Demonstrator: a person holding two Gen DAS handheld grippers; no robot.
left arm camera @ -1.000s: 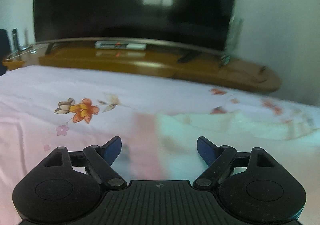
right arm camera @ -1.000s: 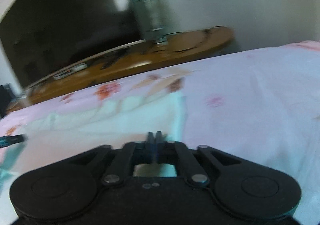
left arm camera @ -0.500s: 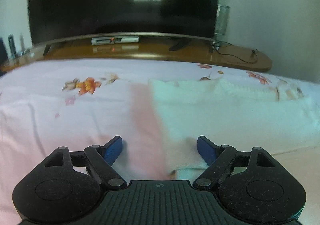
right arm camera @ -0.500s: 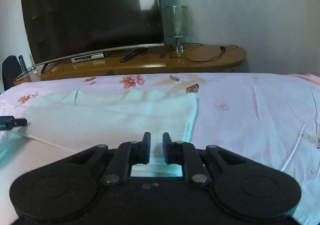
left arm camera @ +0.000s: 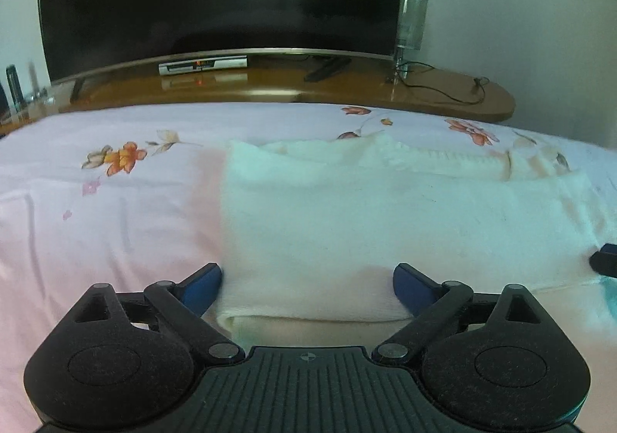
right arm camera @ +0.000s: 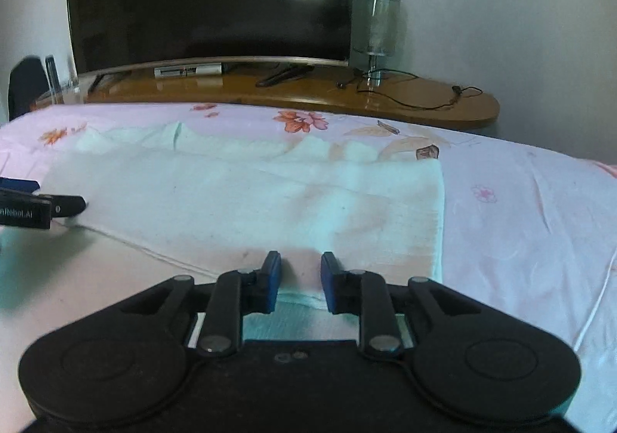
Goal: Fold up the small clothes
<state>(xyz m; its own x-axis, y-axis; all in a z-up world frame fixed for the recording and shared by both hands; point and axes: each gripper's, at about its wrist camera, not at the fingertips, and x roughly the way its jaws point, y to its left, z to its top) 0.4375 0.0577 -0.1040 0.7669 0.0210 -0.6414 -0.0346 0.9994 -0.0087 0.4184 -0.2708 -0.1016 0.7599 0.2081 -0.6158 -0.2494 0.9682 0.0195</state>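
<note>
Folded white garment (left arm camera: 385, 224) is lying flat on the floral bedsheet (left arm camera: 96, 221). Left tongs (left arm camera: 307, 278) are spreading wide, having just been opening, over its near left edge, gripping nothing. Right tongs (right arm camera: 300, 278) are parting too, just opening, pads clear of the near right edge.

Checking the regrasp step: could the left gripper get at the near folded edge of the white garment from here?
Probably yes. The left gripper is open wide, its jaws having just opened further, and the white garment has its folded edge lying flat on the floral bedsheet between them, with nothing over it.
</note>
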